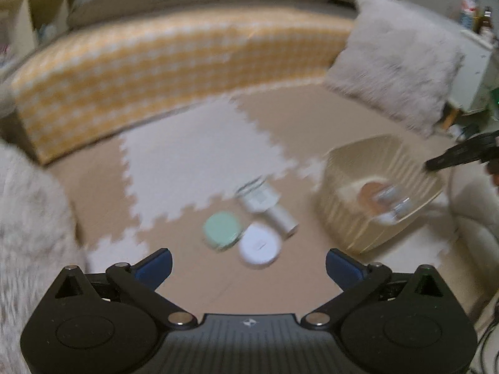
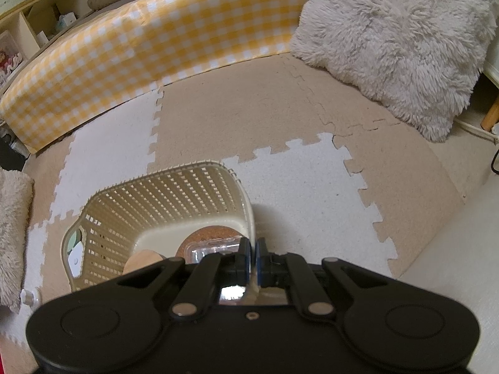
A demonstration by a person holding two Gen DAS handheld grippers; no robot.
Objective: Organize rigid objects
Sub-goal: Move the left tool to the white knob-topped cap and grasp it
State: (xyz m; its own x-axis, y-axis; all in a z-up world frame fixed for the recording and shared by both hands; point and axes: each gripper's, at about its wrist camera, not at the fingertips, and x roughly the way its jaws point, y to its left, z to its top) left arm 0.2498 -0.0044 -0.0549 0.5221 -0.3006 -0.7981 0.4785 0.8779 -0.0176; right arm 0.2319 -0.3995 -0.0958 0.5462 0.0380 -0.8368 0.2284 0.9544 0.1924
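A cream slatted basket [image 1: 352,218] stands on the foam floor mat at the right; in the right wrist view the basket [image 2: 174,193] is close below. Inside lie a cork disc [image 2: 212,233], a clear plastic box [image 2: 215,249] and a wooden disc [image 2: 140,260]. My right gripper [image 2: 253,258] is shut on the basket's near rim. My left gripper [image 1: 249,265] is open and empty, above the mat just short of a mint green round tin [image 1: 223,229], a white round lid [image 1: 259,246] and a white bottle [image 1: 280,218] lying together.
A yellow checked cushion bench [image 1: 174,74] runs along the back. A shaggy grey pillow [image 1: 396,71] leans at the right, another [image 1: 28,218] at the left. Shelves [image 2: 40,21] stand at far left. A small white item [image 2: 29,296] lies left of the basket.
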